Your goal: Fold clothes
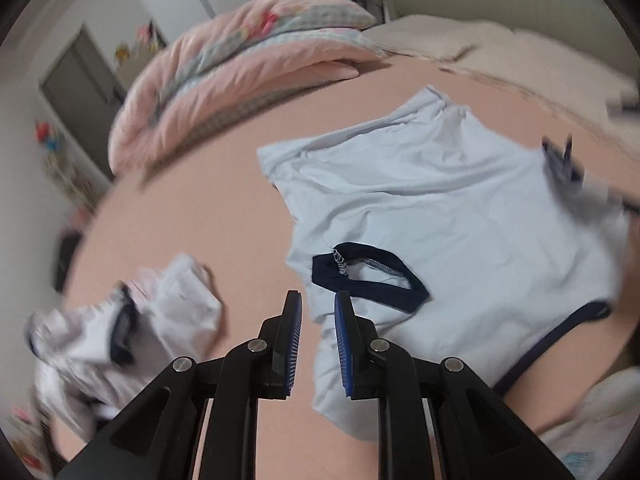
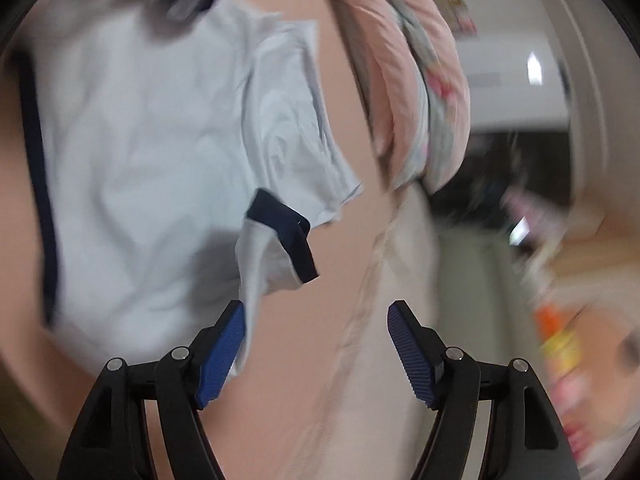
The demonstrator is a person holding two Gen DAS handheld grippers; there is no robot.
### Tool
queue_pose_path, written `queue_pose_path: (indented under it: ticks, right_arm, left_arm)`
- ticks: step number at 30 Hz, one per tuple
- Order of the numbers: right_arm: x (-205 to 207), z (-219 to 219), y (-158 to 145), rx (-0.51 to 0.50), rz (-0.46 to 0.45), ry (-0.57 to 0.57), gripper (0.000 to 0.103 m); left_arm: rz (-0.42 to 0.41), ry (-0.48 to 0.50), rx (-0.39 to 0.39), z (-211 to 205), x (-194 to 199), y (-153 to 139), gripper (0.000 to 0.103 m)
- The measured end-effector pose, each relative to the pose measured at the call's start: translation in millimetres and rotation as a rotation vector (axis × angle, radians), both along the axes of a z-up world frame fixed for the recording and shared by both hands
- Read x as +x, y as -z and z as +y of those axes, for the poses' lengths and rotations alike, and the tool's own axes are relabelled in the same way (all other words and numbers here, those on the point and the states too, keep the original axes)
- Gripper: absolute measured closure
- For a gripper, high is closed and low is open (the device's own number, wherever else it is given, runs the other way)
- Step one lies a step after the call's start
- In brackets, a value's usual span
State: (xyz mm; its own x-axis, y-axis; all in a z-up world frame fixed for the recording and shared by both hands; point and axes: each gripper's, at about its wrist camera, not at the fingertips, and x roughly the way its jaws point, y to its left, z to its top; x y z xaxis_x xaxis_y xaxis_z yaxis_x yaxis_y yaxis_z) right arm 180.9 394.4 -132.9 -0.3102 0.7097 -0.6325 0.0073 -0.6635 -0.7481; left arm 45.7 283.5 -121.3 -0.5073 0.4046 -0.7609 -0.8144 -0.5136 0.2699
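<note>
Pale-blue shirt [image 1: 440, 208] lies spread on the pink bed [image 1: 224, 216], neckline near, hem far, long axis running away from the left tongs [image 1: 318, 300]. Those stand slightly parted over its near edge, empty. Right tongs [image 2: 316, 308] gape wide by the navy-cuffed sleeve [image 2: 280, 240]. Judged: pinch the sleeve squarely, fold inward, smooth wrinkles.

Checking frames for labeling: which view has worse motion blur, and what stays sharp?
Right wrist view: heavy smear across the pale blue shirt and room; only the right gripper and navy sleeve cuff look crisp. Left wrist view: sharper centre, navy collar legible, edges blurred; fisheye bends both.
</note>
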Motion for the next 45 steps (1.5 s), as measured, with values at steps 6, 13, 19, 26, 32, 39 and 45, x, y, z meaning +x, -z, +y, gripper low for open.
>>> queue_pose_path:
  ticks: [6, 13, 19, 26, 32, 39, 45]
  right_arm:
    - [29.5, 31.8, -22.9, -0.414, 0.214, 0.254, 0.031]
    - [57.4, 79.4, -26.8, -0.65, 0.435, 0.512, 0.031]
    - [67.8, 114.1, -16.0, -0.875, 0.562, 0.71, 0.031]
    - [49.7, 120.1, -13.8, -0.917, 0.613, 0.819, 0.031]
    - [28.0, 117.5, -9.4, -0.923, 0.596, 0.828, 0.031]
    - [22.0, 125.9, 12.3, -0.935, 0.557, 0.94, 0.031]
    - [16.3, 127.9, 23.7, -0.952, 0.547, 0.974, 0.037]
  left_arm:
    - [-0.1, -0.112, 0.043, -11.5, -20.5, 2.0, 0.088]
    - [-0.13, -0.173, 0.012, -13.2, -28.5, 15.5, 0.088]
    - [-0.293, -0.202, 0.054, -16.0, -35.6, 23.5, 0.088]
    - [-0.399, -0.275, 0.082, -5.5, -47.1, 29.2, 0.088]
    - [-0.477, -0.295, 0.106, 9.9, -53.5, 34.1, 0.088]
    - [-0.585, -0.327, 0.099, 28.3, -63.0, 48.4, 0.056]
    - [-0.696, -0.431, 0.157, 24.3, -75.8, 59.1, 0.052]
